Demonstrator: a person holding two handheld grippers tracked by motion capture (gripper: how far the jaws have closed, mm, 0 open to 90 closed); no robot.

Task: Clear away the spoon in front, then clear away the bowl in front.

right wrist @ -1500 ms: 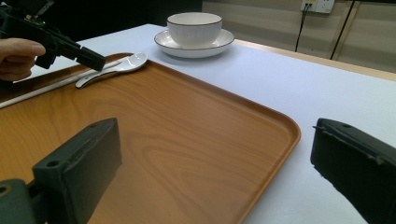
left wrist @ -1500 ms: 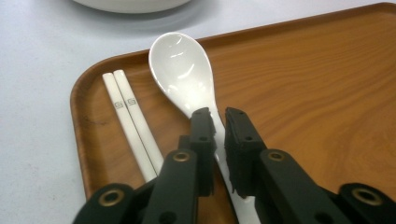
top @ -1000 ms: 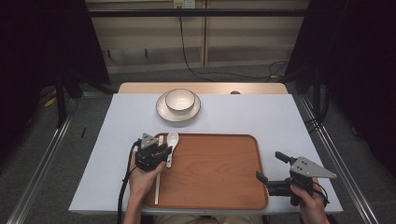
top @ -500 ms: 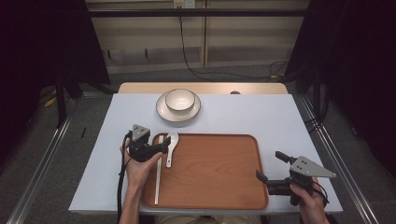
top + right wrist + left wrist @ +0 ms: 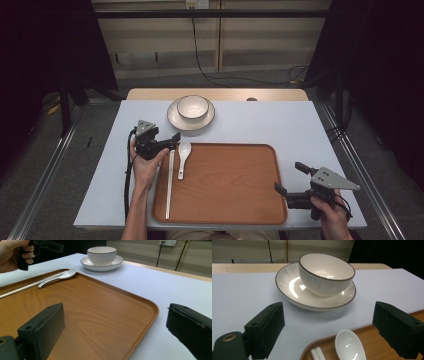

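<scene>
Two grippers, both spread and holding nothing: our left gripper hovers at the tray's far left corner, facing the one bowl on its one plate. Just right of it, on the tray, lie chopsticks and one spoon. Nothing blocks them. Our right gripper straddles the tray's right edge.

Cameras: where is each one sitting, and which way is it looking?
High view: above the person's side, looking forward and down at the table; both forearms, left gripper and right gripper show.
Left gripper view: on the left gripper, facing the bowl on its plate; open jaws show.
Right gripper view: on the right gripper, facing across the tray; open jaws show.
All three share bowl and spoon.
</scene>
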